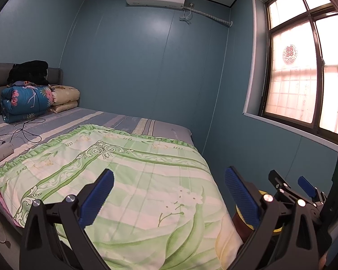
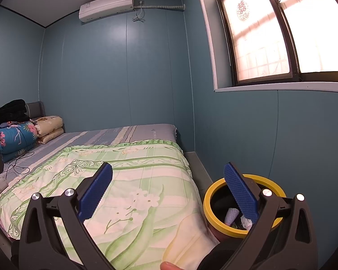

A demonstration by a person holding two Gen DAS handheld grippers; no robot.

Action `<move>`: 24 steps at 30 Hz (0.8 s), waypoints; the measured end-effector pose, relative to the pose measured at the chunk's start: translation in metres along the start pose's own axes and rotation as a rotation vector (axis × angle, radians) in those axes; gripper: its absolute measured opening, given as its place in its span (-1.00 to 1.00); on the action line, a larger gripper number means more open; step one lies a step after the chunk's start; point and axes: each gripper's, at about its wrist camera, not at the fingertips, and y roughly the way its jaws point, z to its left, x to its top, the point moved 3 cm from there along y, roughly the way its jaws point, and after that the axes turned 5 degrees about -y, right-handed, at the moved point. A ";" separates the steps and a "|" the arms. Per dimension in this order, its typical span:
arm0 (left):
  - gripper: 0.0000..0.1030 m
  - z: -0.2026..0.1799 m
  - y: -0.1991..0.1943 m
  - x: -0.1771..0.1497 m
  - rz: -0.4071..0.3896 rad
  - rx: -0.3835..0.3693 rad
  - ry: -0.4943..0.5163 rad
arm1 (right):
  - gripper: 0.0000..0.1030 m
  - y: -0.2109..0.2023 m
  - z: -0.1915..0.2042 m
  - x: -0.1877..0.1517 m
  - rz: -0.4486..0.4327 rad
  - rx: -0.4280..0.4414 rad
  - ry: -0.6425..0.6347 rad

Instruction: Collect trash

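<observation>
Two grippers: left gripper (image 1: 169, 196) and right gripper (image 2: 169, 193) both spread wide, holding nothing
Trash can: yellow-rimmed trash can (image 2: 216, 216) sits low and to the right of the right gripper, beside the bed (image 2: 146, 202)
Inside: a couple of white crumpled bits (image 2: 232, 214), can't tell what exactly
How-to: I'd scan the green quilt first, no loose trash visible, then carry finds straight over the rim

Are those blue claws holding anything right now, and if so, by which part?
Nothing is held. The left gripper and the right gripper both stand wide open with only the green quilt behind them. The yellow-rimmed bin sits untouched beside the bed.
</observation>
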 end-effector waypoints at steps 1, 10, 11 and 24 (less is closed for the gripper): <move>0.84 0.000 0.001 0.000 0.003 -0.001 -0.001 | 0.84 0.000 0.000 0.000 0.001 0.000 0.000; 0.84 0.002 0.007 -0.002 0.028 -0.010 -0.011 | 0.84 0.000 0.001 -0.002 0.008 -0.001 0.006; 0.84 0.002 0.007 -0.003 0.027 -0.009 -0.009 | 0.84 0.000 0.001 -0.002 0.008 -0.002 0.007; 0.84 0.000 0.009 -0.005 0.040 -0.021 -0.005 | 0.84 0.001 0.004 -0.005 0.014 -0.006 0.013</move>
